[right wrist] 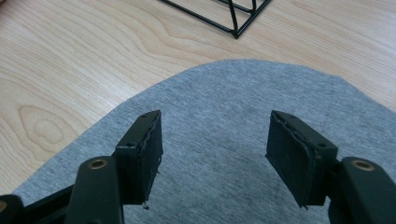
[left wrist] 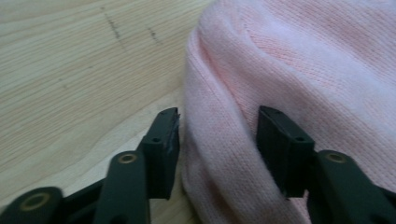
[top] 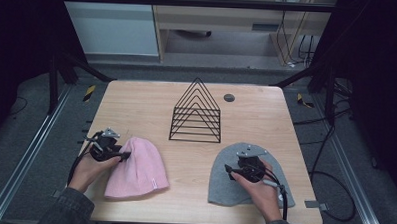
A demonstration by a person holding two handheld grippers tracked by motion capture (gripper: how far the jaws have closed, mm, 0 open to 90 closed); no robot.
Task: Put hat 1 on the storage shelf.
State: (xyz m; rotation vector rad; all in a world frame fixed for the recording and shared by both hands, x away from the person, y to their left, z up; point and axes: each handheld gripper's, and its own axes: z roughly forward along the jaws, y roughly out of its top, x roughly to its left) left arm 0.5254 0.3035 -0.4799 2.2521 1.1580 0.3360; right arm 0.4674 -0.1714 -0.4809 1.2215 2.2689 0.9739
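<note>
Near the counter's (top: 137, 95) front-left corner, the left gripper's (left wrist: 218, 133) fingers gape astride the pink beanie's (left wrist: 299, 60) rim fold; the right gripper (right wrist: 214, 154) hovers open above the grey beanie (right wrist: 224, 107).

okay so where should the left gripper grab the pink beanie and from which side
Probably the raised fold along the pink beanie's left edge, approached from the left, low over the table. In the left gripper view the knit bunches into a soft ridge already between the open jaws of the left gripper. The rest lies flat, giving the jaws little to pinch.
</note>
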